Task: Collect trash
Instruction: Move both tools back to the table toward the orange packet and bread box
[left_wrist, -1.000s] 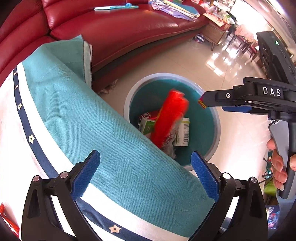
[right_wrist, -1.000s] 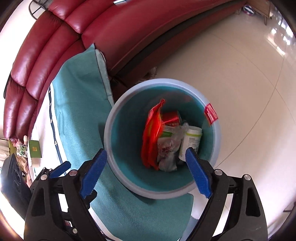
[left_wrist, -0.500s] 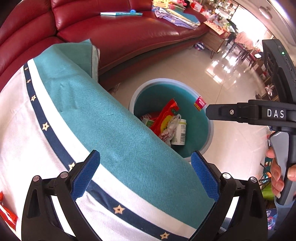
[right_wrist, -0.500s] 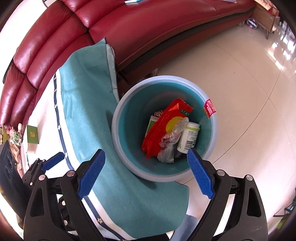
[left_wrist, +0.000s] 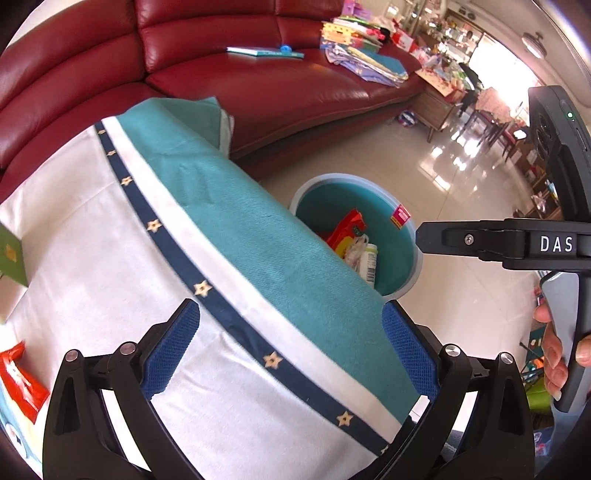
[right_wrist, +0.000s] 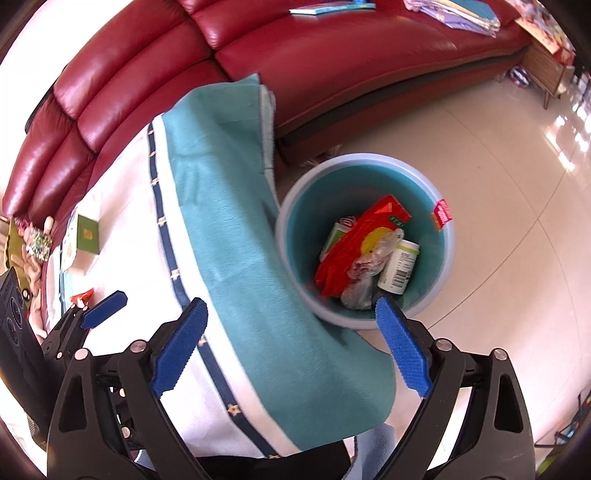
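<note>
Both the left gripper (left_wrist: 290, 345) and right gripper (right_wrist: 291, 341) gape wide, holding nothing. The red wrapper (right_wrist: 354, 243) lies inside the teal bin (right_wrist: 441, 275), at one o'clock of the right gripper, beside the tablecloth (right_wrist: 236, 236).

Two wrist views, both looking down and forward.
Left sits over the bench (left_wrist: 92, 258); right is nearer the bin (right_wrist: 443, 273); both share bin (left_wrist: 413, 266), cloth (left_wrist: 258, 236) and sofa (left_wrist: 258, 85).

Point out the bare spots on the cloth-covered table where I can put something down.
The white middle of the tablecloth lies bare between the green card at the left edge and the navy star stripe. The teal border beyond the stripe is bare too. It is crowded by the red wrapper near the left tool.
</note>
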